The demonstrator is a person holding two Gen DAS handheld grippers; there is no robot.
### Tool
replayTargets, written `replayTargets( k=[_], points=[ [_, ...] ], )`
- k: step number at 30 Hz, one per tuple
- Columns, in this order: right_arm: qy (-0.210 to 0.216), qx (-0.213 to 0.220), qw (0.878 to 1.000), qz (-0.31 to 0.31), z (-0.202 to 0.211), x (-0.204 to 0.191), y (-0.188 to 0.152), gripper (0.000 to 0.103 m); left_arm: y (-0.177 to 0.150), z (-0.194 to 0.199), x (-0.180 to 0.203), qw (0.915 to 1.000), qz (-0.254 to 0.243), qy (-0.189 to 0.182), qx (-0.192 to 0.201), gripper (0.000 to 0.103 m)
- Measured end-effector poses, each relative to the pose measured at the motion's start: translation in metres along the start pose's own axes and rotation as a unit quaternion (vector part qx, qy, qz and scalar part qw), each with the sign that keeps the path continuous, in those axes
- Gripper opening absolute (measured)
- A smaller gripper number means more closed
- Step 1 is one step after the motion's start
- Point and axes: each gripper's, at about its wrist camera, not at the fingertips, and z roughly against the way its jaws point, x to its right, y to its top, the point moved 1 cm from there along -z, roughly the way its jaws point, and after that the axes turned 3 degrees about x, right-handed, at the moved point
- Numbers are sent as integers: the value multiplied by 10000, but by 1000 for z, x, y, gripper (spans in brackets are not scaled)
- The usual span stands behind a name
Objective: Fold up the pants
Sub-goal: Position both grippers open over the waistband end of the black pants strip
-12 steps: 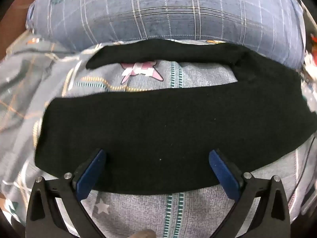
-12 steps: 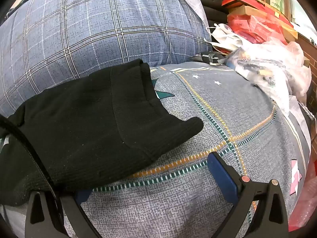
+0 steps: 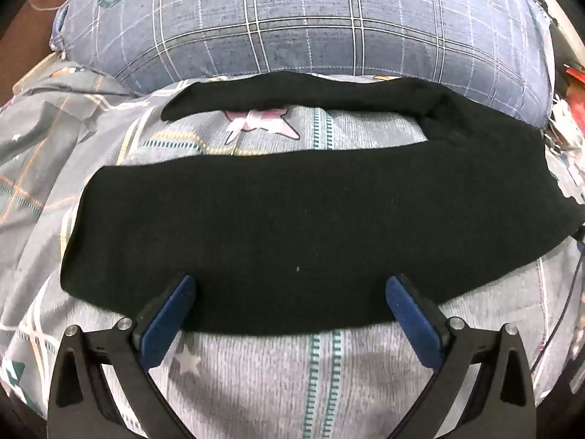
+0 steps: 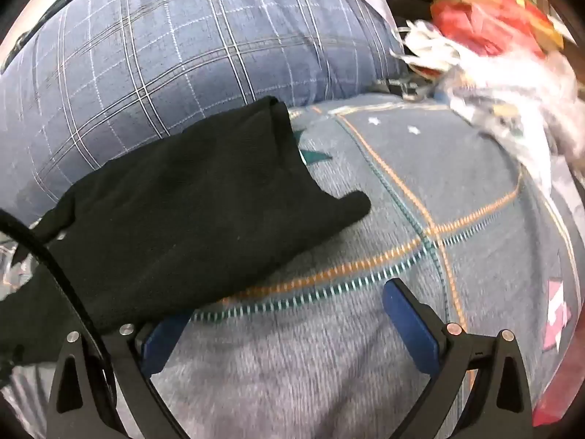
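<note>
Black pants (image 3: 292, 226) lie flat on a grey patterned bedsheet (image 3: 256, 376), one leg near me and the other leg (image 3: 329, 91) farther back, joined at the right. My left gripper (image 3: 290, 287) is open, its blue fingertips over the near leg's front edge, holding nothing. In the right wrist view the waist end of the pants (image 4: 190, 197) lies at the left. My right gripper (image 4: 287, 301) is open and empty; its left finger (image 4: 164, 336) is at the pants' edge, its right finger over bare sheet.
A large blue plaid pillow (image 3: 310, 18) lies behind the pants; it also shows in the right wrist view (image 4: 164, 44). Plastic bags (image 4: 512, 84) and red boxes (image 4: 486, 11) pile at the bed's far right. A black cable (image 4: 55, 267) crosses the left.
The right gripper has shifted slightly, with motion blur in its view; the pants sit a little higher in the frame. The left view is nearly unchanged.
</note>
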Motion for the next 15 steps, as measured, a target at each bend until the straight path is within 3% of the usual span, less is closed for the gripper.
replayTargets(
  k=[3,6,9,15],
  points=[
    [-401,-239,9983,348,-2,-16,-5,103,-3,6,2,9999,-39,-1,-120,103],
    [-418,-224,9983,335,4,-22,-9,103,-9,13,0,9996,59,-61,-252,102],
    [-563,-243,9979,196,15,-25,-18,102,-13,30,-6,9996,193,-169,-129,96],
    [-639,155,9977,159,53,-37,-30,100,-3,81,-17,9969,142,3,771,96]
  ],
)
